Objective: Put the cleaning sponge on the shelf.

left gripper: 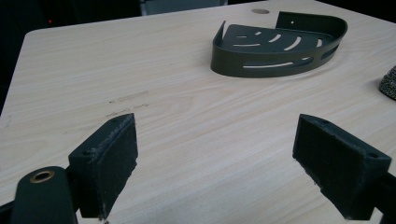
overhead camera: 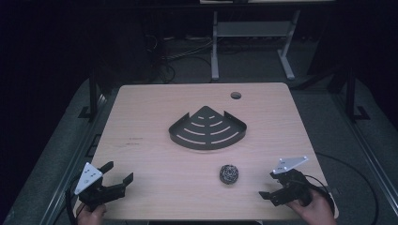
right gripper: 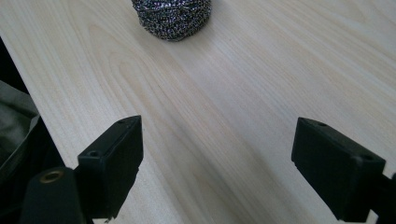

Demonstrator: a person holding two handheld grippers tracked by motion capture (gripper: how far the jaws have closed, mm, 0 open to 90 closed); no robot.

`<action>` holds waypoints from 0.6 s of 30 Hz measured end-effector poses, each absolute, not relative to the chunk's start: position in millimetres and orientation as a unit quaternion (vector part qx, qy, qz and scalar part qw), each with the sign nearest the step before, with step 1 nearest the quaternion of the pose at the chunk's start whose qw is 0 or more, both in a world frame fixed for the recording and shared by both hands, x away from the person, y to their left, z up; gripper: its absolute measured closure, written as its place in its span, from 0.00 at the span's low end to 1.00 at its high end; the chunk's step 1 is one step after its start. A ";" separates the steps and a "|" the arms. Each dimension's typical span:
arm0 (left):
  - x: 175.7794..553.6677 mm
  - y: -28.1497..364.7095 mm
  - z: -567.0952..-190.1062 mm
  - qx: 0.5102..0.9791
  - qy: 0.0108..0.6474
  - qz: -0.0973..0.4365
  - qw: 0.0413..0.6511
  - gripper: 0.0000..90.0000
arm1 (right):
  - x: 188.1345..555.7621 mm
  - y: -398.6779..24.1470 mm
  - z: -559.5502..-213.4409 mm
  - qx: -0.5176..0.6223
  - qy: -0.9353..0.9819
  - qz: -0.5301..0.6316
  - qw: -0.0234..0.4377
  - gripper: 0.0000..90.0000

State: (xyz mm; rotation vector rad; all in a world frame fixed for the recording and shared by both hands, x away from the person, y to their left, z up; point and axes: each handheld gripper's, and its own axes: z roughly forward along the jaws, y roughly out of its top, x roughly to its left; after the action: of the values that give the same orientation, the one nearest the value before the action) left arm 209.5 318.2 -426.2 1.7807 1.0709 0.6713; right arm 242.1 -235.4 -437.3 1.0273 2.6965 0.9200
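A dark metal corner basket [overhead camera: 207, 129] with slotted floor lies in the middle of the wooden table [overhead camera: 155, 154]. A steel-wool scrubber ball [overhead camera: 229, 174] rests on the wood nearer the front, right of centre. My left gripper [overhead camera: 118, 172] is at the front left corner, open and holding nothing. At the front right my right gripper [overhead camera: 268, 183] is open too, a little right of the ball. In the left gripper view the basket [left gripper: 261, 65] sits far ahead of the open gripper [left gripper: 219, 158]. In the right gripper view the ball [right gripper: 172, 16] lies ahead of the open gripper [right gripper: 217, 163].
A round cable hole [overhead camera: 235, 95] is cut near the table's far edge. Beyond the table stands a white desk frame [overhead camera: 253, 42] with cables on the dark floor. The table's near edge [right gripper: 28, 93] runs close beside my right gripper.
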 end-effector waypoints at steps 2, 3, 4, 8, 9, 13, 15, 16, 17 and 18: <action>209.3 318.8 -426.2 0.723 0.436 0.274 0.460 0.15 | 243.0 -233.3 -435.6 0.335 0.891 0.301 0.056 0.18; 209.0 319.3 -425.9 0.722 0.436 0.275 0.461 0.15 | 243.8 -232.0 -434.6 0.331 0.892 0.301 0.058 0.18; 208.8 319.6 -425.6 0.722 0.436 0.275 0.462 0.15 | 244.2 -230.2 -433.4 0.331 0.893 0.302 0.057 0.18; 208.6 320.2 -425.5 0.721 0.437 0.274 0.462 0.15 | 247.6 -222.8 -429.6 0.322 0.895 0.304 0.056 0.18; 208.6 319.9 -425.7 0.721 0.438 0.273 0.463 0.15 | 248.6 -219.8 -429.1 0.319 0.896 0.303 0.054 0.18; 209.2 318.8 -425.5 0.722 0.434 0.275 0.462 0.15 | 252.4 -211.3 -428.9 0.311 0.901 0.299 0.052 0.17; 209.1 319.3 -425.4 0.722 0.435 0.273 0.464 0.15 | 254.6 -207.6 -428.6 0.307 0.902 0.301 0.048 0.17; 208.9 319.4 -425.5 0.722 0.435 0.273 0.464 0.15 | 255.6 -205.5 -428.5 0.306 0.902 0.300 0.045 0.17; 208.7 319.4 -425.6 0.722 0.435 0.274 0.463 0.15 | 256.7 -203.4 -428.4 0.305 0.903 0.298 0.045 0.17; 208.6 319.5 -425.5 0.722 0.435 0.275 0.461 0.15 | 257.8 -201.3 -428.2 0.302 0.905 0.296 0.044 0.17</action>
State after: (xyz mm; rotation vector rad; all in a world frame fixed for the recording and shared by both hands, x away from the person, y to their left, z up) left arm 208.6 319.5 -425.5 1.7771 1.0705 0.6772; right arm 257.8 -201.3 -428.2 0.9240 2.7663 0.9054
